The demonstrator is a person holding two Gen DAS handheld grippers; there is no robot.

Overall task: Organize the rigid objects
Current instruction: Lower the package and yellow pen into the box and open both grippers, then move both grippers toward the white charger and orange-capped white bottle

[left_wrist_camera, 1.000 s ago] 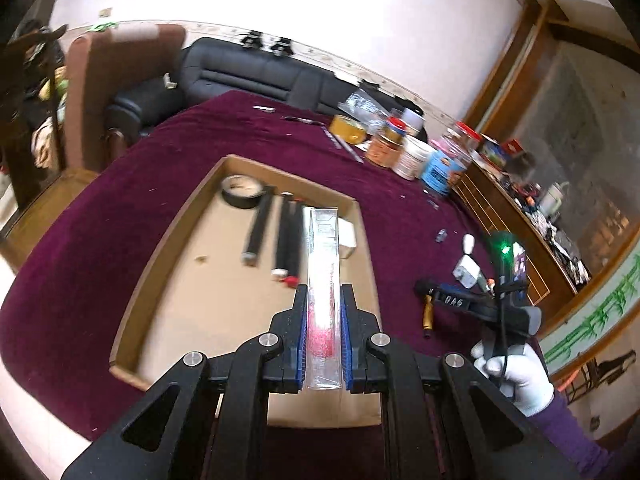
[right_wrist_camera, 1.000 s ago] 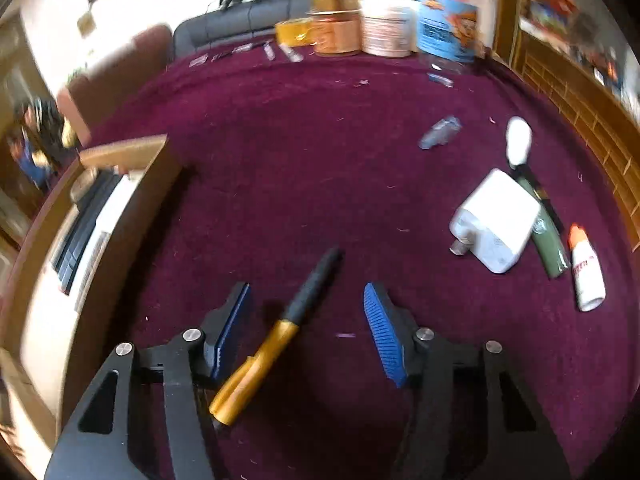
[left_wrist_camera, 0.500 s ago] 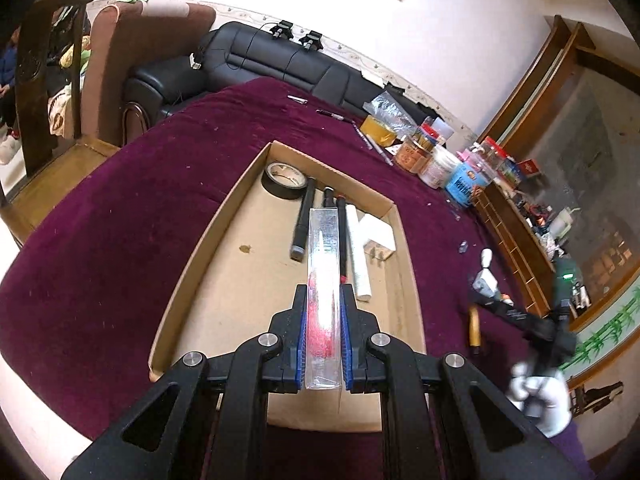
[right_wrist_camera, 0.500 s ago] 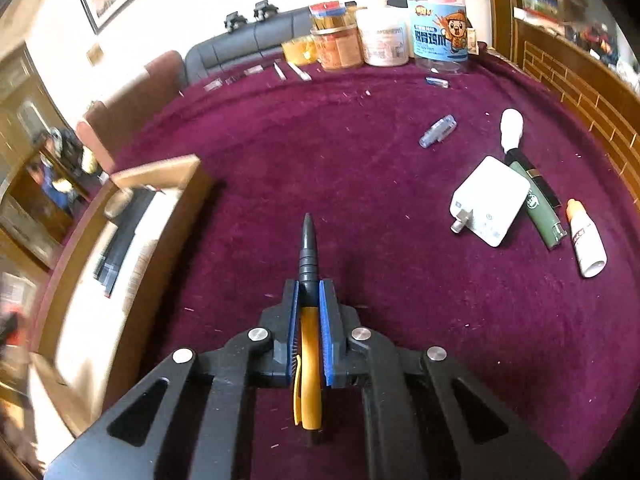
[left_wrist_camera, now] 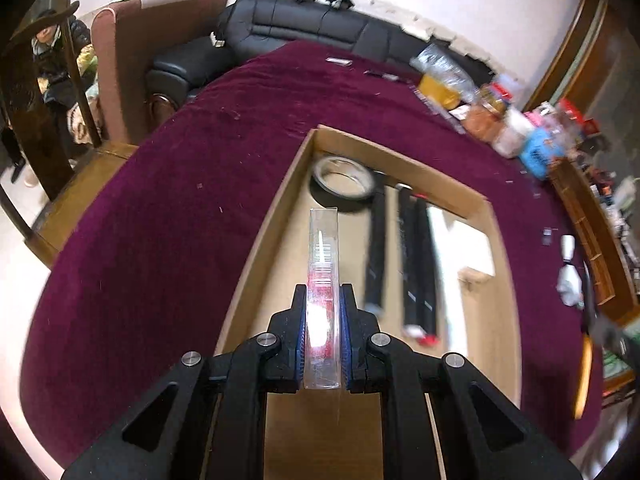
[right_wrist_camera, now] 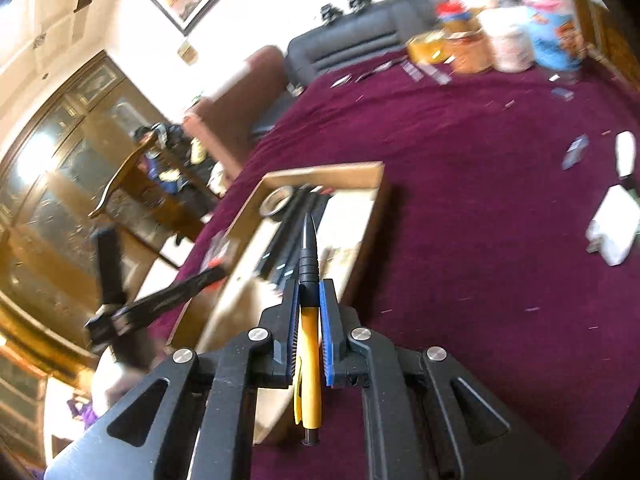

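Both tongs' loads, clear tube (left_wrist_camera: 322, 264) and pen (right_wrist_camera: 309, 276), seemingly point forward.

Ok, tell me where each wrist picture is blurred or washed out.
Left wrist view: sharp on the clear plastic tube, glare on its lower part; jars at right smeared. Right wrist view: yellow-and-black pen crisp, cardboard tray and room streaked, wall overexposed.

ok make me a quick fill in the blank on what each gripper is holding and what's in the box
1. The left gripper is shut on a clear ____ case.
2. The right gripper is shut on a yellow and black ____.
3. At the far end of the cardboard box lies a roll of ____.
4. The table is covered with a dark ____ cloth.

Missing words: plastic; pen; tape; red
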